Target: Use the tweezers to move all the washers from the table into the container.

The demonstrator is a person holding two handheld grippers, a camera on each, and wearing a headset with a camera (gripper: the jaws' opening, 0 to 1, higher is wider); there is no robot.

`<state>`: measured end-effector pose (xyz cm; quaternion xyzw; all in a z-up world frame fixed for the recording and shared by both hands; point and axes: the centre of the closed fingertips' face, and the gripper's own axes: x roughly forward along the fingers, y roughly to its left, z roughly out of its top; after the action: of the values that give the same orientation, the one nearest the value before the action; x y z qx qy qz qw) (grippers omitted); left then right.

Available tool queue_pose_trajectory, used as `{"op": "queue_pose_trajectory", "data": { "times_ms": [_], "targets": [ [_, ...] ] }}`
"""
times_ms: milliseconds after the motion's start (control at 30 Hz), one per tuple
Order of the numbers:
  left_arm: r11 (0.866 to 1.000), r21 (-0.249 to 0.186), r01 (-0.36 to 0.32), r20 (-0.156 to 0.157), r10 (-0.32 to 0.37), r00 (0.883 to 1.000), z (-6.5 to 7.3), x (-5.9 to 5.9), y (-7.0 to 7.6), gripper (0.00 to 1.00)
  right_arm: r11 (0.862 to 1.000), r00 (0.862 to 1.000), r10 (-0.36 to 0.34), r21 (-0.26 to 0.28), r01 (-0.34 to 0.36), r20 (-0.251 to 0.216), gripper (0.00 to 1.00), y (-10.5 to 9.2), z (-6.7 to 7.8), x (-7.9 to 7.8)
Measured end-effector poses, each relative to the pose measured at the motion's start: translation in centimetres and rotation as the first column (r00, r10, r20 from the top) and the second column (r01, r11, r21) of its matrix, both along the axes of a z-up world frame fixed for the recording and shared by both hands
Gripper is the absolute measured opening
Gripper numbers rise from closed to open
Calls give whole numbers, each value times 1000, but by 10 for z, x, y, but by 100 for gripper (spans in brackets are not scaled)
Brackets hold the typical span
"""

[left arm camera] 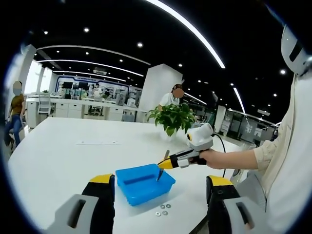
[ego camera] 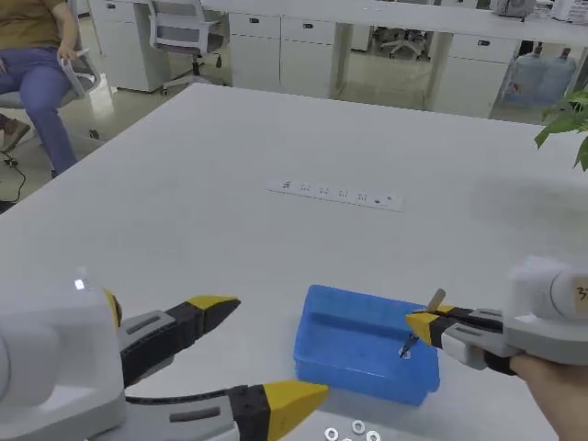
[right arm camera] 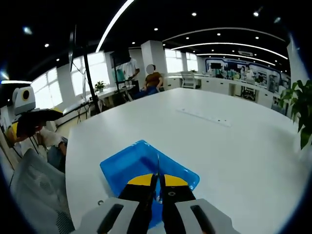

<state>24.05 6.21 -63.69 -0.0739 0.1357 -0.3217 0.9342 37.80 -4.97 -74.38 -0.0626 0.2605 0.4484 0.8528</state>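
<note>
A blue container (ego camera: 342,366) sits near the front edge of the white table (ego camera: 230,165). My right gripper (ego camera: 424,321) comes in from the right, shut on metal tweezers (ego camera: 411,340) whose tips point down inside the container. Whether the tips hold a washer is too small to tell. A few washers (ego camera: 354,430) lie on the table just in front of the container. My left gripper (ego camera: 257,354) hovers open left of the container with nothing between its jaws. The left gripper view shows the container (left arm camera: 136,187), the washers (left arm camera: 162,209) and the tweezers (left arm camera: 161,170). The right gripper view looks down the tweezers (right arm camera: 157,168) into the container (right arm camera: 126,165).
A white power strip (ego camera: 335,194) lies across the middle of the table. A potted plant (ego camera: 570,124) stands at the right edge. A seated person (ego camera: 32,55) and office chairs (ego camera: 184,37) are beyond the far left corner.
</note>
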Motion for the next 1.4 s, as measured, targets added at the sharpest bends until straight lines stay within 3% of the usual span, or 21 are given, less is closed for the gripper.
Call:
{"op": "queue_pose_trajectory", "data": {
  "times_ms": [200, 367, 600, 1000, 1200, 1400],
  "targets": [
    [999, 0, -41, 17, 41, 999, 2, 5, 7, 92, 1000, 1000, 18, -15, -18, 14, 2, 1, -13, 4],
    [997, 9, -72, 30, 71, 997, 2, 7, 13, 99, 999, 999, 22, -33, -21, 26, 2, 1, -14, 4],
    [997, 18, -75, 31, 75, 997, 1, 7, 16, 99, 996, 997, 66, -69, -63, 51, 2, 5, -19, 1],
    [997, 27, -72, 20, 72, 997, -2, 4, 18, 99, 997, 996, 60, -62, -56, 60, 2, 5, -17, 1],
    [997, 41, -64, 10, 64, 998, -4, 2, 17, 99, 998, 995, 47, -46, -44, 83, 2, 3, -6, -1],
    [996, 41, -74, 9, 73, 997, -5, 1, 18, 99, 999, 993, 35, 14, -36, 113, 2, -1, 19, -11]
  ]
}}
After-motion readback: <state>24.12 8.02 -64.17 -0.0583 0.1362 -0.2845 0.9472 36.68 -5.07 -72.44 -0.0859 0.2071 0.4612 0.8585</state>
